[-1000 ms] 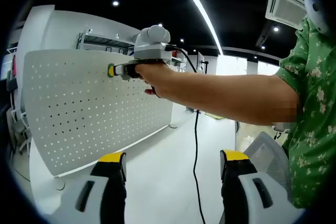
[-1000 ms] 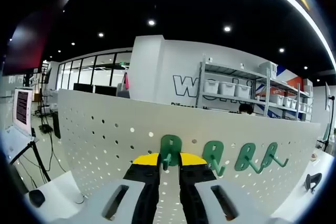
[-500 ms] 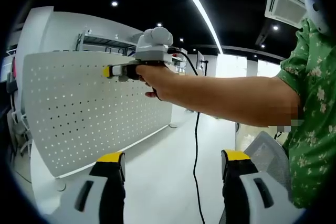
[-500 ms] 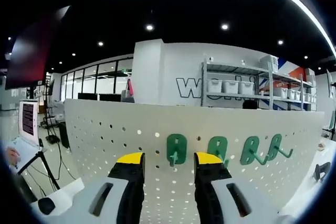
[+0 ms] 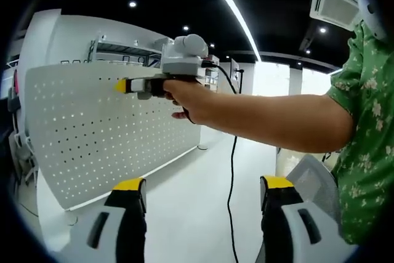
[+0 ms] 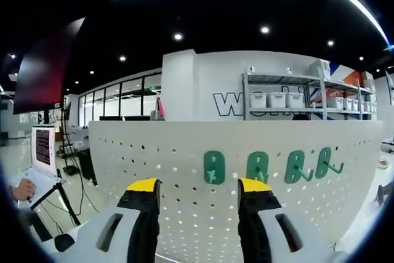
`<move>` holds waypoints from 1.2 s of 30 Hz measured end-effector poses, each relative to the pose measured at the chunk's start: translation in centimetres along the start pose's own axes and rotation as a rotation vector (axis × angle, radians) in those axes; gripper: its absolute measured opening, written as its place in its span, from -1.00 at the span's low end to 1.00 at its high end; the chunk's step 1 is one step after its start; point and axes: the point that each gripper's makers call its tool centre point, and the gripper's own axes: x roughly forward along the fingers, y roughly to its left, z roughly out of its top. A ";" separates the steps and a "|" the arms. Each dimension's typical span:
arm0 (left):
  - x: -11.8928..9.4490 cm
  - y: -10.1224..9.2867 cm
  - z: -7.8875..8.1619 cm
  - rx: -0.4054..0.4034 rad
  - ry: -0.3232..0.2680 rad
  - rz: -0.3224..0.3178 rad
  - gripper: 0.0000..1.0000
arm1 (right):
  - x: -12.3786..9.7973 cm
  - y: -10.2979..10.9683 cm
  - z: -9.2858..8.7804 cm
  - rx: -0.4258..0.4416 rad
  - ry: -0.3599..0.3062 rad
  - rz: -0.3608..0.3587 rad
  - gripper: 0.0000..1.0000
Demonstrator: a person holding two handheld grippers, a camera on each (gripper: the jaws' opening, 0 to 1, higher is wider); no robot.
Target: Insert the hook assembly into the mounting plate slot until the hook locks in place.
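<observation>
In the right gripper view a white pegboard mounting plate (image 6: 184, 170) stands upright with several green hooks on it. The leftmost green hook (image 6: 213, 167) hangs on the plate just beyond my right gripper (image 6: 200, 188), which is open and holds nothing. In the left gripper view the same pegboard (image 5: 92, 133) runs along the left, and a person's hand holds the right gripper (image 5: 123, 85) near the board's top edge. My left gripper (image 5: 202, 186) is open at the bottom, well back from the board.
Behind the board are shelves with white bins (image 6: 280, 100) and a wall with lettering. A black cable (image 5: 231, 170) hangs from the right gripper. A person's green patterned sleeve (image 5: 363, 109) fills the right side. A laptop (image 6: 42, 146) stands at far left.
My right gripper has opened, let go of the leftmost green hook, and drawn back from the pegboard; the hook stays on the plate. The left gripper has held still.
</observation>
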 end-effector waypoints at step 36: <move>1.5 -4.0 1.9 0.013 -0.061 0.149 0.75 | -18.2 -6.5 -0.3 -0.074 -0.024 0.023 0.16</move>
